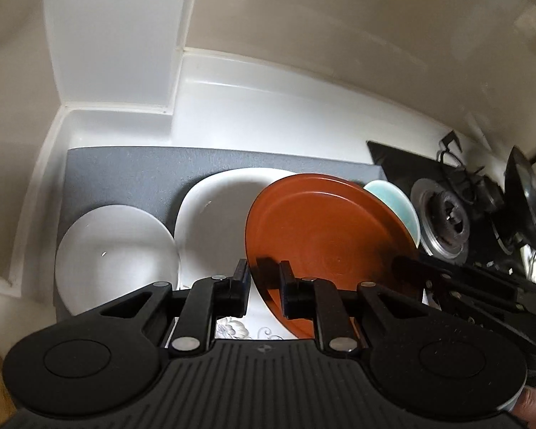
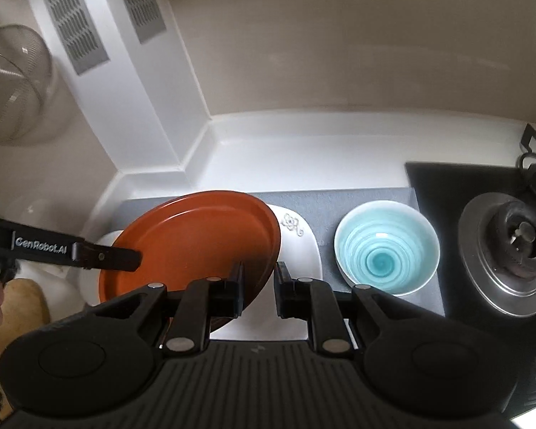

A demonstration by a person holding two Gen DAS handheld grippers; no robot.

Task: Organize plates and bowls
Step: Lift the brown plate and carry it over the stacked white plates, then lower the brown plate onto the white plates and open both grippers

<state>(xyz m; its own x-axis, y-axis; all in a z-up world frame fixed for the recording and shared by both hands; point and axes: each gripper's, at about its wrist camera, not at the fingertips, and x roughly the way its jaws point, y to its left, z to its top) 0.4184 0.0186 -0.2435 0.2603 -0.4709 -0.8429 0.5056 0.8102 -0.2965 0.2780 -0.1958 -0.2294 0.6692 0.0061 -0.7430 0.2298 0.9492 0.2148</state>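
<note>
A brown-red plate [image 1: 325, 225] [image 2: 196, 239] is held tilted above a white square plate [image 1: 218, 207] [image 2: 300, 250] with a floral print. My left gripper [image 1: 264, 279] straddles the red plate's left rim, jaws close on it; one of its fingers [image 2: 103, 257] lies across the plate in the right wrist view. My right gripper [image 2: 259, 286] straddles the plate's right rim with a gap on the right side. A white bowl [image 1: 114, 250] sits left on the grey mat [image 1: 132, 175] [image 2: 325, 203]. A pale blue bowl [image 2: 386, 246] [image 1: 396, 203] sits right on the mat.
A gas stove burner [image 2: 511, 246] [image 1: 446, 221] lies right of the mat, with a pan [image 1: 529, 193] further right. The white counter [image 2: 303, 157] ends at a beige wall. A mesh strainer [image 2: 10, 82] hangs upper left.
</note>
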